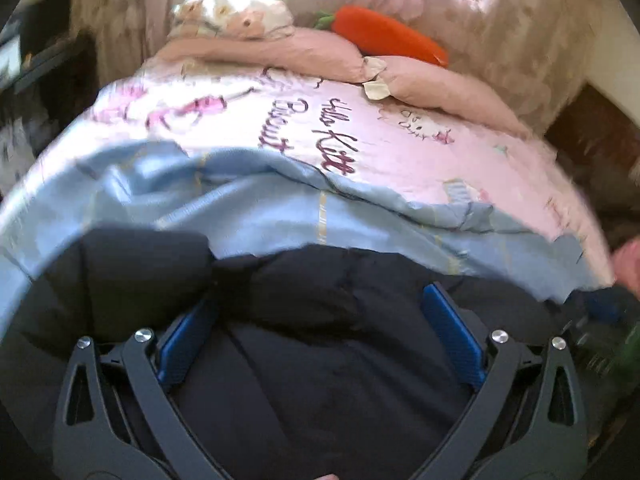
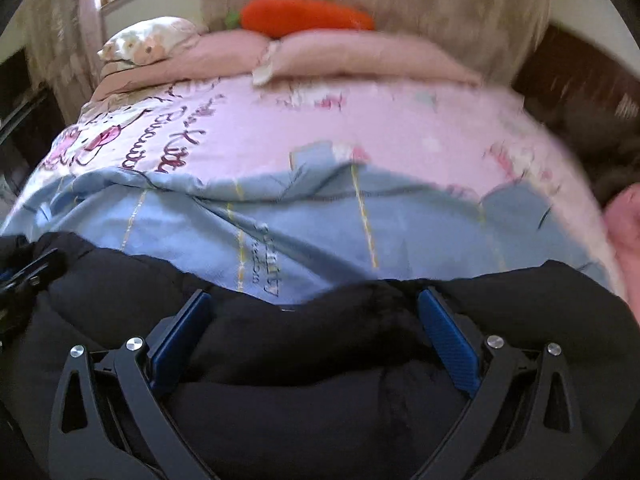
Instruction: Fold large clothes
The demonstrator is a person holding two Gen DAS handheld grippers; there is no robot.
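A large black padded jacket (image 1: 320,340) lies on the near edge of the bed and fills the lower half of both views (image 2: 320,360). My left gripper (image 1: 320,300) is open, its blue pads (image 1: 452,336) spread wide over the jacket. My right gripper (image 2: 314,300) is open too, its blue pads (image 2: 448,340) either side of a bunched fold of the jacket. Neither gripper visibly clamps the cloth. The left gripper shows at the left edge of the right wrist view (image 2: 24,272). Both views are motion-blurred.
The bed carries a pink and light-blue Hello Kitty cover (image 1: 360,140) (image 2: 320,208). Pink pillows (image 1: 312,52), a patterned pillow (image 1: 232,16) and an orange carrot plush (image 1: 388,36) lie at the head. Curtains (image 1: 520,48) and dark furniture (image 1: 44,64) surround the bed.
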